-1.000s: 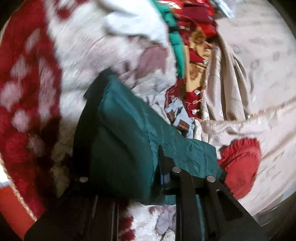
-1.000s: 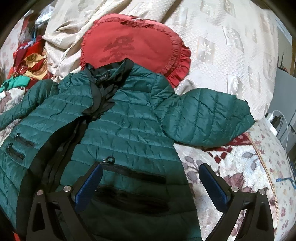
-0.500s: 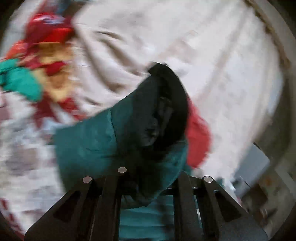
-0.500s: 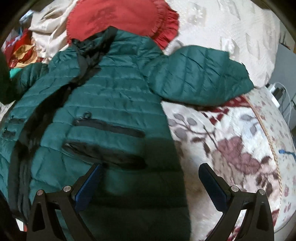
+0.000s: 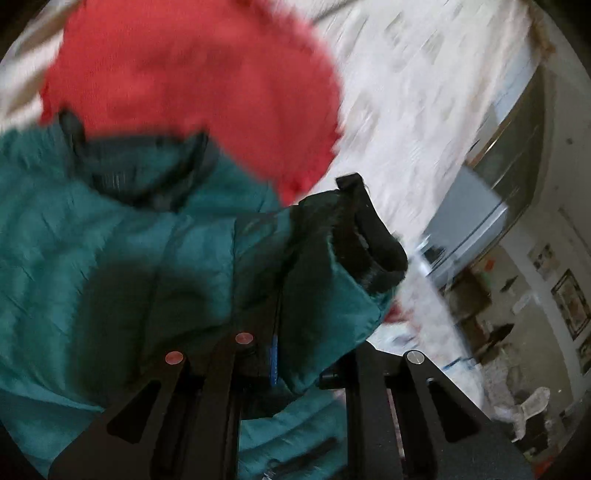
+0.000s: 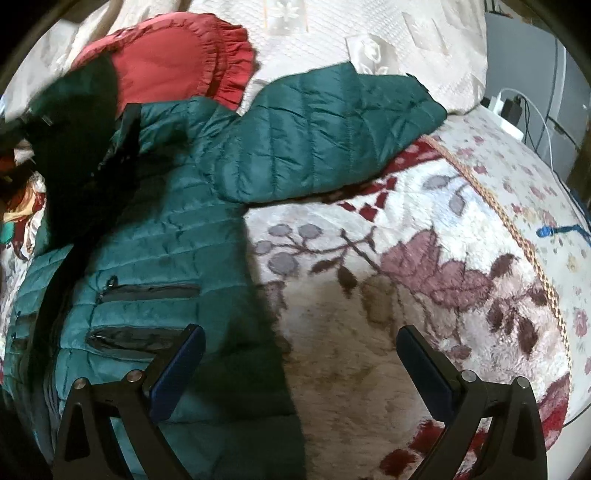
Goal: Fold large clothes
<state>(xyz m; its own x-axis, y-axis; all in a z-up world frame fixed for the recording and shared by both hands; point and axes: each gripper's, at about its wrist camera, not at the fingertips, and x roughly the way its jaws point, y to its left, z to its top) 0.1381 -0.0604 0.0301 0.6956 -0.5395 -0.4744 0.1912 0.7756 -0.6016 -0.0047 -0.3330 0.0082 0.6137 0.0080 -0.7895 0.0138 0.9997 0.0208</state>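
Floral blanket [image 6: 424, 280] over the bed — framed pictures [image 5: 570, 302] on pale wall.

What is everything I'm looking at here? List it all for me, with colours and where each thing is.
Puffer jacket: one, dark green with black trim, spread on the bed, front up; one sleeve stretched out to the side, the other sleeve lifted.
Cushion: one, red, frilled edge, above the jacket's collar.
Blanket: one, cream with maroon flowers, under the jacket.
Bedspread: one, off-white, quilted, at the far end.
Pile of clothes: red, yellow and teal, far left edge.
Cables and plugs: white and black, beside the bed.
Left gripper: black, shut on the lifted sleeve.
Right gripper: black with blue pads, open above the jacket's edge.
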